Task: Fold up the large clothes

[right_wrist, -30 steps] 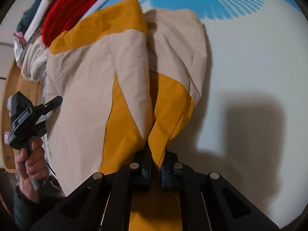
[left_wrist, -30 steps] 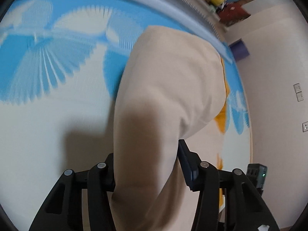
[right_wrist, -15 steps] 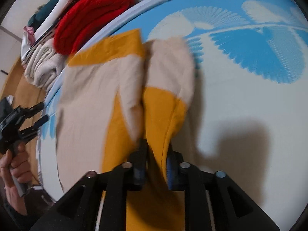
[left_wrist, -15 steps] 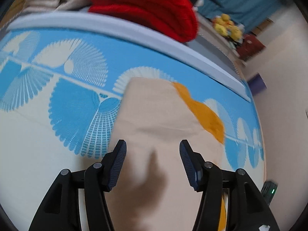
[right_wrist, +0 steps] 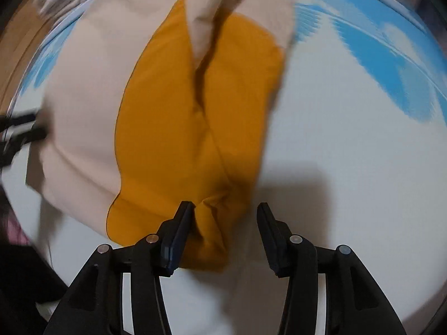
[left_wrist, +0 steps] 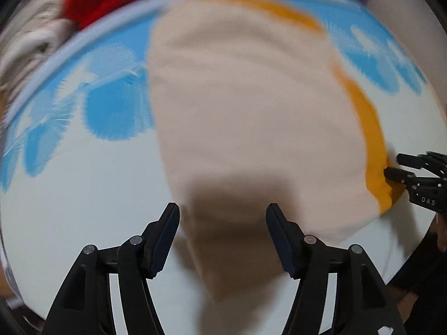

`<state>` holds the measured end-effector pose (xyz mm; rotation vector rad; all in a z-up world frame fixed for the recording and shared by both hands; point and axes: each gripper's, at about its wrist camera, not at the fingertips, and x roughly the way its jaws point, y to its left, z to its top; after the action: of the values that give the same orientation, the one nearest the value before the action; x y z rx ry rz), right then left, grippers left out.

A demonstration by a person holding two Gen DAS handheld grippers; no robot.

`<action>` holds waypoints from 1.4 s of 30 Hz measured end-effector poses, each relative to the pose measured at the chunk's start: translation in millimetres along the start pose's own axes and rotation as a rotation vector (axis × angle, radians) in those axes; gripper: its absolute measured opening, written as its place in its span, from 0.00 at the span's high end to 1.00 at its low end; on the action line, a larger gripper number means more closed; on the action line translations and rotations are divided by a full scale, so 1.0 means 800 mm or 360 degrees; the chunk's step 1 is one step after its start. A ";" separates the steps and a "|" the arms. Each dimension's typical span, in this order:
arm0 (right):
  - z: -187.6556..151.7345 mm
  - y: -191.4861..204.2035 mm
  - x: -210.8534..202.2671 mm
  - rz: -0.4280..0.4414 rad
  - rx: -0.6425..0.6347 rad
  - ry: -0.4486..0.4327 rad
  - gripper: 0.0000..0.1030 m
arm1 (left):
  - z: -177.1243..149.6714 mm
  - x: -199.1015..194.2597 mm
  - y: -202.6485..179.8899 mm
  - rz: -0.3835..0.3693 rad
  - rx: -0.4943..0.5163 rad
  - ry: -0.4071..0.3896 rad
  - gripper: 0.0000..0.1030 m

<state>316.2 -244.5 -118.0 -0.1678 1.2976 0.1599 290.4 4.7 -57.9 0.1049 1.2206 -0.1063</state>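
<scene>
A beige and orange garment [left_wrist: 251,106] lies folded on the white and blue patterned bed cover [left_wrist: 69,195]. In the left wrist view my left gripper [left_wrist: 222,234] is open, its fingers either side of the garment's near beige edge. In the right wrist view the garment [right_wrist: 173,117] shows its orange panel toward me. My right gripper [right_wrist: 225,234] is open, with the orange fold lying between its fingers. The right gripper also shows in the left wrist view [left_wrist: 402,167] at the garment's orange edge, and the left gripper shows blurred in the right wrist view [right_wrist: 22,128].
A red knit [left_wrist: 117,2] and pale folded clothes [left_wrist: 30,44] are stacked beyond the cover's far edge. The bed cover [right_wrist: 363,153] spreads to the right of the garment. A wooden floor [right_wrist: 19,50] shows at far left.
The right gripper was shut on the orange fold and has opened, letting it drop on the cover. The left gripper stayed open and swung over the garment's near edge.
</scene>
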 end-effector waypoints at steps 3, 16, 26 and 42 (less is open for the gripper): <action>-0.017 0.015 -0.085 -0.0136 -0.0012 -0.0398 0.51 | -0.031 -0.072 -0.011 0.0098 -0.0147 -0.0274 0.12; -0.237 0.093 -0.261 -0.0161 0.0203 -0.1052 0.14 | -0.236 -0.179 -0.071 0.0083 -0.0400 -0.0571 0.01; -0.302 0.115 -0.270 -0.0167 0.0078 -0.1037 0.14 | -0.281 -0.203 -0.097 0.0062 -0.0319 -0.0673 0.01; -0.290 0.138 -0.238 -0.0114 0.0021 -0.0941 0.14 | -0.276 -0.182 -0.069 0.0051 -0.0440 -0.0637 0.01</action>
<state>24.4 -190.2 1.2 -0.1414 0.7029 0.1268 27.6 -16.0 2.5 -0.1334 0.8236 0.0686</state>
